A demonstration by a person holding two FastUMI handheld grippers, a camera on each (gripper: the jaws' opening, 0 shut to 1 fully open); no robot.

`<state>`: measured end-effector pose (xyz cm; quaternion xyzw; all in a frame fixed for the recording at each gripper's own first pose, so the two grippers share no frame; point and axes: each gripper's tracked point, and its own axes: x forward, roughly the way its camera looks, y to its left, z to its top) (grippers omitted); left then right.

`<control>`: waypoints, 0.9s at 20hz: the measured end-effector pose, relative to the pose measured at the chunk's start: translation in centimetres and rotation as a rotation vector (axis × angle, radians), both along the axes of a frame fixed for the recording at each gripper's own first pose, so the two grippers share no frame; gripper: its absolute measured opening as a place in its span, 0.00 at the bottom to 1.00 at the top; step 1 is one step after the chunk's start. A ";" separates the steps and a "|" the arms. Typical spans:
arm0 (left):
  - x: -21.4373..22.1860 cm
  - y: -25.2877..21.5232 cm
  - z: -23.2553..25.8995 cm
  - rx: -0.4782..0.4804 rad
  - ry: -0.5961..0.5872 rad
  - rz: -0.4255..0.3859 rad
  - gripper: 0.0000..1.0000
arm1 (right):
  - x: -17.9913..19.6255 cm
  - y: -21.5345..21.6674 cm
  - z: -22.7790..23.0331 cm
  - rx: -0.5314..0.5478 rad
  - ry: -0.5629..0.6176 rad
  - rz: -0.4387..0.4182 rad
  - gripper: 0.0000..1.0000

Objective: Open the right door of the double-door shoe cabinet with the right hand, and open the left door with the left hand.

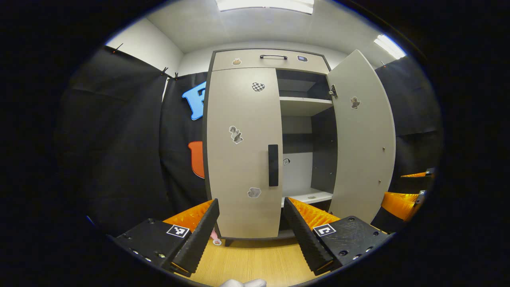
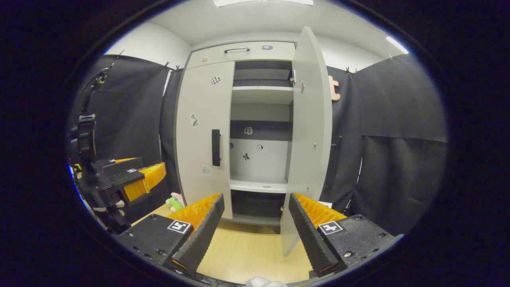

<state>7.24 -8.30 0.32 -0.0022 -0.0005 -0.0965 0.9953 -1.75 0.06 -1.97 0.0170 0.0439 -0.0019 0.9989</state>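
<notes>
A tall beige shoe cabinet stands ahead. Its left door (image 1: 241, 151) is closed, with a dark vertical handle (image 1: 273, 165) at its right edge. The right door (image 1: 362, 139) is swung wide open, baring the shelves (image 1: 305, 105) inside. My left gripper (image 1: 251, 229) is open, a short way in front of the left door and below its handle, holding nothing. In the right gripper view the open right door (image 2: 310, 131) stands edge-on and the left door (image 2: 205, 135) is closed; my right gripper (image 2: 255, 225) is open and empty, back from the cabinet. The other gripper (image 2: 133, 177) shows at far left.
A drawer with a bar handle (image 1: 273, 57) tops the cabinet. Black cloth walls hang on both sides. A small pink and green toy (image 2: 174, 201) lies on the wooden floor (image 2: 243, 251) by the cabinet's left foot. The right gripper's fingers (image 1: 400, 201) show at the right edge of the left gripper view.
</notes>
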 end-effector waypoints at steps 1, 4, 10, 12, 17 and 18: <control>1.4 -0.7 0.4 -0.003 -0.009 -0.005 0.97 | 0.1 -0.1 0.1 0.006 0.001 0.000 1.00; 5.7 -3.1 1.1 -0.014 -0.026 -0.026 0.96 | 0.2 -0.8 0.5 0.003 0.009 -0.012 1.00; 14.5 -7.2 0.7 -0.008 -0.029 -0.047 0.97 | 0.2 -1.8 0.4 -0.003 0.041 -0.039 1.00; 17.2 -8.0 -0.2 -0.018 -0.006 -0.040 0.97 | -0.1 -2.3 0.2 -0.003 0.050 -0.060 1.00; 21.8 -9.2 -1.4 -0.007 0.014 -0.019 0.97 | -0.6 -3.7 -0.8 0.001 0.082 -0.097 1.00; 22.3 -9.2 -1.5 0.000 0.006 -0.009 0.97 | -0.7 -3.9 -0.9 0.005 0.085 -0.102 1.00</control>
